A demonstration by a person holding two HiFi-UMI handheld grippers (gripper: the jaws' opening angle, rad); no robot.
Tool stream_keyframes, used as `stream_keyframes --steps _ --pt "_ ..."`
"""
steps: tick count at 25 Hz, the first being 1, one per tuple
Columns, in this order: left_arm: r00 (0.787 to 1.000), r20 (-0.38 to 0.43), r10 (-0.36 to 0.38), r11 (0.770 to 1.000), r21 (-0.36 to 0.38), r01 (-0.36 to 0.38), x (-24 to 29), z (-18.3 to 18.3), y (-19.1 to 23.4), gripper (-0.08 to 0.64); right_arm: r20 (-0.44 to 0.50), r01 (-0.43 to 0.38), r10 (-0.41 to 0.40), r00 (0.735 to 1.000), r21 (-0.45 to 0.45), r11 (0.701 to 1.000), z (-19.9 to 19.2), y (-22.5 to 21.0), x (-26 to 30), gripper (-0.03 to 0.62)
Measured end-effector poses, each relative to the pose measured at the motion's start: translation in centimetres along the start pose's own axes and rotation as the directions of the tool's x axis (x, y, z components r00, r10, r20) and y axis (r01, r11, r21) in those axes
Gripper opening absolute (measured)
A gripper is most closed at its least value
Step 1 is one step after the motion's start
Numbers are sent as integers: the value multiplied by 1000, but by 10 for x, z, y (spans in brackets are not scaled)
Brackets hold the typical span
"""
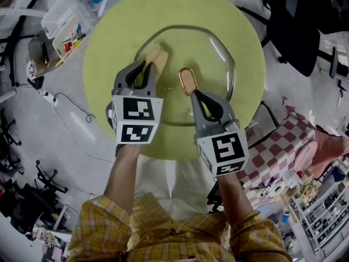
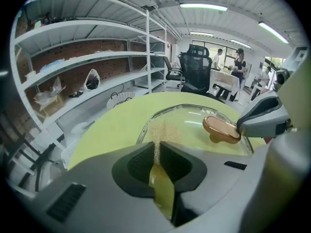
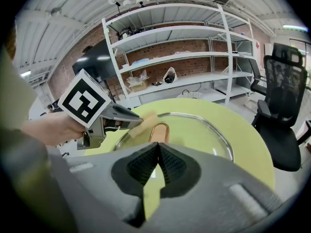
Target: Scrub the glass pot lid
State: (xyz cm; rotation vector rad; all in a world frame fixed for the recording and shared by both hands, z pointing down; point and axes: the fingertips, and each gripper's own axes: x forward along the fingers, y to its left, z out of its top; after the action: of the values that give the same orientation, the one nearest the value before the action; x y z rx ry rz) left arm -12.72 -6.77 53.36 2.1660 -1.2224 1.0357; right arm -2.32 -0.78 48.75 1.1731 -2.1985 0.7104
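Checking in, A asks: "Where's the glass pot lid (image 1: 218,53)?"

B: "Flat on the round green table (image 1: 109,48), handle (image 1: 187,81) up, approx. mid-table, just beyond both grippers."

A: "Left gripper (image 1: 148,65)?"

B: "Jaws squeezed nearly together on a beige sponge (image 1: 157,55). The sponge is crushed thin between them, and its free end rests on the lid's far-left part, near the rim."

A: "Right gripper (image 1: 195,93)?"

B: "Jaws together, nothing between them. The tip sits at the handle's near end, touching or just short, can't say which."

A: "So what could go wrong?"

B: "Prob. three things. 1) The lid isn't gripped, only nudged at best, so a hard scrub stroke could skate it across the table or spin it. 2) Pressure so close to the rim may rock the domed glass, esp. w/ no real hold on the handle. 3) The sponge is held by a narrow pinch, so drag on the glass could peel it out of the jaws."
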Motion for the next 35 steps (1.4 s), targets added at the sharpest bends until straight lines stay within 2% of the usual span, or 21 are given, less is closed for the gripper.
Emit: stream_keyframes --steps 5,22,35 --pt "1000 15 3 1000 26 -3 1 6 7 40 -1 0 0 1000 4 1000 -1 0 0 -2" --pt "1000 4 31 999 25 -31 9 9 29 39 -7 6 -6 1000 -1 1000 1 0 1 -2" --pt "999 -3 32 998 57 -32 17 18 34 39 -4 11 -11 1000 -1 1000 6 2 2 -2"
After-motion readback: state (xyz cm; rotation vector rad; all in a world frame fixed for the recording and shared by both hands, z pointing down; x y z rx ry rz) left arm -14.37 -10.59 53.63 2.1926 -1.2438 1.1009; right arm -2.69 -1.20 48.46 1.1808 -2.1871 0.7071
